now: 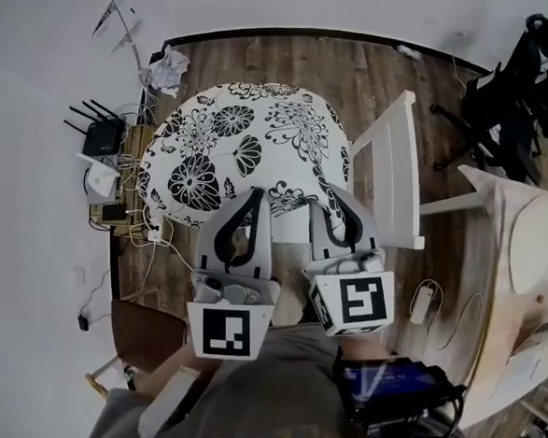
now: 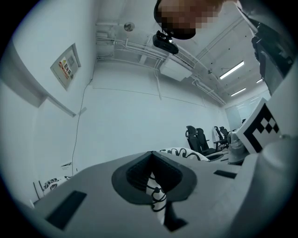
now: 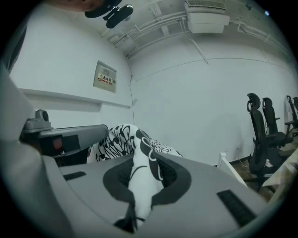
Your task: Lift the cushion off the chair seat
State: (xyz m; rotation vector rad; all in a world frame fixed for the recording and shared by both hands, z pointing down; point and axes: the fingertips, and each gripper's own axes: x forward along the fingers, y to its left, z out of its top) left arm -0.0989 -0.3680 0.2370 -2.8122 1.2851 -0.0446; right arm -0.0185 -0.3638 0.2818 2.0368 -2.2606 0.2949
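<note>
**Floral cushion** (image 1: 242,146): a round, soft pad in black-on-white printed fabric is being held out at 12 o'clock of both grippers. It is judged clear of the seat. Its near hem is being pinched flat in the closed jaws of the left gripper (image 1: 254,195) and the right gripper (image 1: 329,193). These are set side by side so that the load is being shared. The white slatted wooden chair (image 1: 395,166) is standing at the cushion's 3 o'clock.

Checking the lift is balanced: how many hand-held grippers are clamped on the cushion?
2. The left hand-held gripper pinches the near edge of the black-and-white floral fabric cushion; the right hand-held gripper pinches that edge beside it.
</note>
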